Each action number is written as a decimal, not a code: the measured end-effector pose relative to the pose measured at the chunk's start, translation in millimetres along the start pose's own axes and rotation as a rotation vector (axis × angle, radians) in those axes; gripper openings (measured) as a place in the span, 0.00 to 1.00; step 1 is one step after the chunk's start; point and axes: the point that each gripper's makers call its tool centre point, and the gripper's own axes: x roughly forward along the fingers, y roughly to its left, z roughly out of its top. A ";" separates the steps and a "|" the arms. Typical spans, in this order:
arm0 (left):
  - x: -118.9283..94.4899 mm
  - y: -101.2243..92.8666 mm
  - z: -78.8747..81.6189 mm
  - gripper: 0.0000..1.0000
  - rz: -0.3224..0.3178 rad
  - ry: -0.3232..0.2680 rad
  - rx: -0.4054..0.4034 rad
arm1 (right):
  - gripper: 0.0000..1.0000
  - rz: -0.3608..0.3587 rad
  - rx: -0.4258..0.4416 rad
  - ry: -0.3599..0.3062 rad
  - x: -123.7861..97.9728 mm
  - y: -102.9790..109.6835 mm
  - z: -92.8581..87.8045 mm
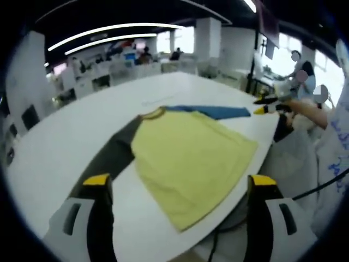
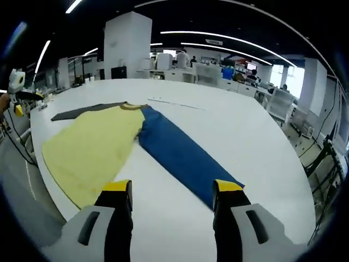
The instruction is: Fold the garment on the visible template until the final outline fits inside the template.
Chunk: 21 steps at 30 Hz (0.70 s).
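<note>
Yellow cloth makes up the body of the garment, a long-sleeved shirt lying flat on the white bench, with one dark grey sleeve, one blue sleeve and an ochre band at the collar. In the left gripper view the grey sleeve runs down toward the left jaw, the yellow body spreads across the middle with its hem near the bench's edge, and the blue sleeve stretches away toward the right, where the other gripper shows at the bench's far edge, in a person's hand. The left gripper hangs above the shirt's near side, its yellow-tipped jaws spread wide and holding nothing. In the right gripper view the garment lies on the left part of the bench, grey sleeve farthest, yellow body by the edge, blue sleeve running diagonally toward the right jaw. The right gripper hovers there, jaws released wide apart, gripping nothing.
</note>
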 end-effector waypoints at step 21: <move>-4.7 -12.8 -2.1 1.00 -0.007 -0.012 -0.028 | 0.32 -0.172 0.160 0.112 30.5 -77.1 -50.6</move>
